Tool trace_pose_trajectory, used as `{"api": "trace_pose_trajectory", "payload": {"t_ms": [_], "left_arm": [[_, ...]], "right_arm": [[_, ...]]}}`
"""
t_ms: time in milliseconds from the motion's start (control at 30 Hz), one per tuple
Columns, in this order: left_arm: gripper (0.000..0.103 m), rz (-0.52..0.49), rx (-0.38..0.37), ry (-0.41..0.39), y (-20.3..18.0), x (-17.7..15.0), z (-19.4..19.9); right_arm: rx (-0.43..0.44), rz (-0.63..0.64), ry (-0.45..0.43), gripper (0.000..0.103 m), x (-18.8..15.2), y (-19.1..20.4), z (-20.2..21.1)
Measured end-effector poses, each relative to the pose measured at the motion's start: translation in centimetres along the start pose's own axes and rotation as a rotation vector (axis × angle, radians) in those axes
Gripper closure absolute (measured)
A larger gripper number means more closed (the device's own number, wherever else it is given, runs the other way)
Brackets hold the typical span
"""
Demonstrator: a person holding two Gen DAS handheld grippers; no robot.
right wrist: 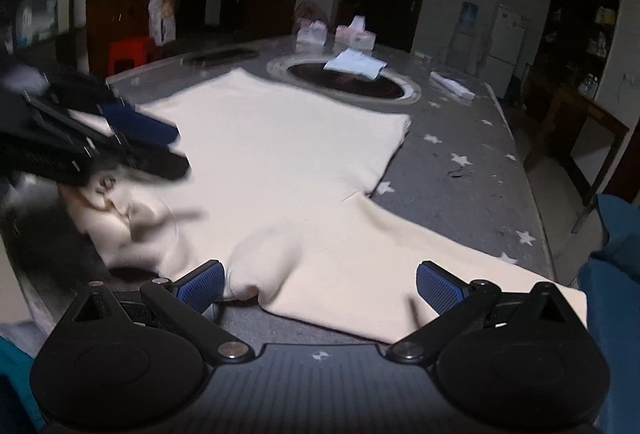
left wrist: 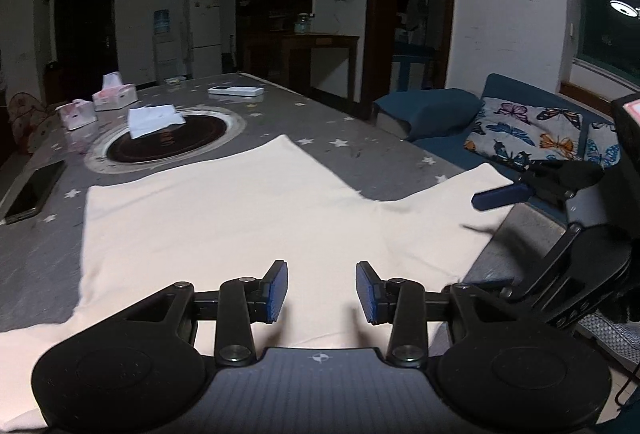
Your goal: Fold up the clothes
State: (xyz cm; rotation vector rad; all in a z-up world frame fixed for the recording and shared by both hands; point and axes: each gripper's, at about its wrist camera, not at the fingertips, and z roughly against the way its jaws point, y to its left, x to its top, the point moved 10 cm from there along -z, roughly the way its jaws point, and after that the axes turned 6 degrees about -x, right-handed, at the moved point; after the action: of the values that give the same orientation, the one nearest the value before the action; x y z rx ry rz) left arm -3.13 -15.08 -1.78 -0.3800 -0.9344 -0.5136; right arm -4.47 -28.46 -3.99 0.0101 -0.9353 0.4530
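Note:
A cream garment [left wrist: 240, 218] lies spread flat on the grey star-patterned table [left wrist: 340, 122], one sleeve reaching toward the right edge. Low over its near part hovers my left gripper [left wrist: 322, 290], open, with only cloth showing below the gap between its blue pads. In the right wrist view the same garment [right wrist: 280, 162] fills the middle. My right gripper [right wrist: 320, 286] is open wide above the rumpled near edge by the collar, pads off the cloth. A blurred blue finger [right wrist: 140, 122] of the left gripper shows at the left there.
A dark round inset [left wrist: 168, 138] in the table holds a folded white paper [left wrist: 154, 118]. Behind it stand tissue boxes [left wrist: 114, 96] and a flat white box [left wrist: 236, 90]. A phone [left wrist: 30, 192] lies at the left edge. A blue sofa with a butterfly cushion [left wrist: 524, 130] is on the right.

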Motion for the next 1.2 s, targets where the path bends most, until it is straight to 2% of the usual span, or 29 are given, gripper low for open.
{"api": "trace_pose_trajectory", "payload": {"t_ms": [100,167,400,667,767,1000,1200], "left_arm": [[0.062,-0.005,-0.021,0.008,-0.8,0.0,-0.9],[0.062,-0.01,-0.035,0.017,-1.4,-0.2,-1.4],[0.062,-0.028,-0.077,0.048,-3.1,-1.0,-2.5],[0.062,-0.037,-0.096,0.061,-3.8,-1.4,-3.1],[0.061,-0.037,-0.095,0.065,-3.8,-1.4,-3.2],[0.06,-0.037,-0.088,0.07,-3.7,-1.5,-3.2],[0.06,-0.042,-0.086,0.078,-3.7,-1.5,-3.4]], "right_arm": [[-0.03,-0.058,-0.011,0.0,0.1,-1.4,0.4],[-0.034,-0.075,0.011,0.0,-0.4,-1.8,-0.1],[-0.052,-0.025,0.036,0.0,-1.3,-1.3,-0.5],[-0.113,-0.147,0.037,0.001,-1.6,-5.4,0.6],[-0.169,-0.225,0.053,0.006,-2.4,-8.2,0.5],[-0.288,-0.497,0.111,0.018,-5.6,-16.1,-0.3],[-0.212,-0.757,0.123,0.03,-8.5,-19.8,-1.0]]}}
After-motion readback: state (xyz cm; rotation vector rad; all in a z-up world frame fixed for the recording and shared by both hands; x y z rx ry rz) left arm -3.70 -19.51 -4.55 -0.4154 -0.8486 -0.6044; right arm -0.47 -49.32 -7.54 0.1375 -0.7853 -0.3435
